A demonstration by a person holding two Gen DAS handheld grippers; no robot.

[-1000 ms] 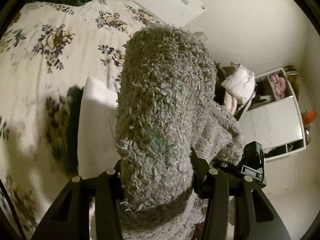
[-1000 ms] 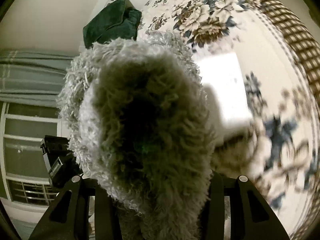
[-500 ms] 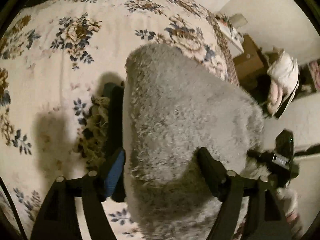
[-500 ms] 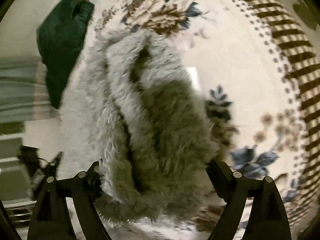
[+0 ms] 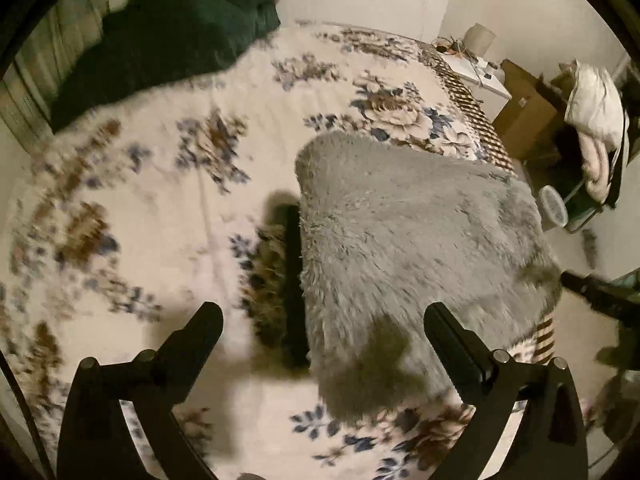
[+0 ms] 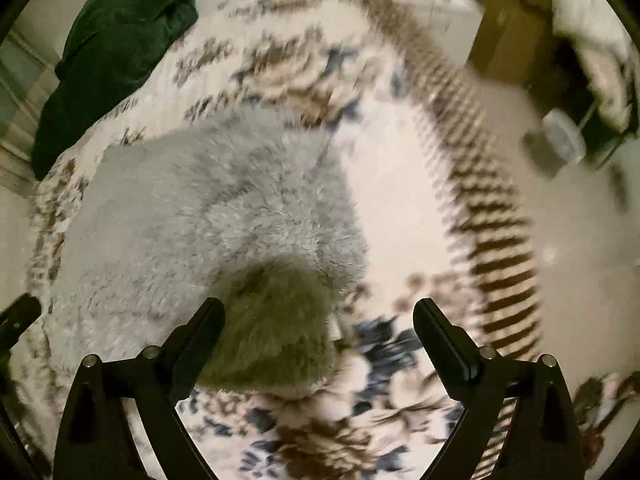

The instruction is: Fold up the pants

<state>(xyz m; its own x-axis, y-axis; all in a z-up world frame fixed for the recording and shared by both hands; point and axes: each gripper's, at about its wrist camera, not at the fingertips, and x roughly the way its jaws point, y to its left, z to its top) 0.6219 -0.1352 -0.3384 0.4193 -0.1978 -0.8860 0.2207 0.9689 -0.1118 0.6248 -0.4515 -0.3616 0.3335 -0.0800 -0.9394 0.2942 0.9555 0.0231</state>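
Home bedroom: bed w/ floral bedspread (image 5: 240, 92), nightstand (image 5: 482, 76), laundry pile (image 5: 596, 108).

Bedspread (image 5: 168, 240) left of pants (image 5: 400, 248) seems clear.

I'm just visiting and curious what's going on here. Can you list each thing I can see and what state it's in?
Fuzzy grey pants: lying folded on the bed, released.
Left hand-held gripper: jaws opening, gripping nothing.
Right hand-held gripper: jaws opening, gripping nothing.
Floral bedspread: spread flat over the bed.
Dark green blanket: bunched up at the far end.
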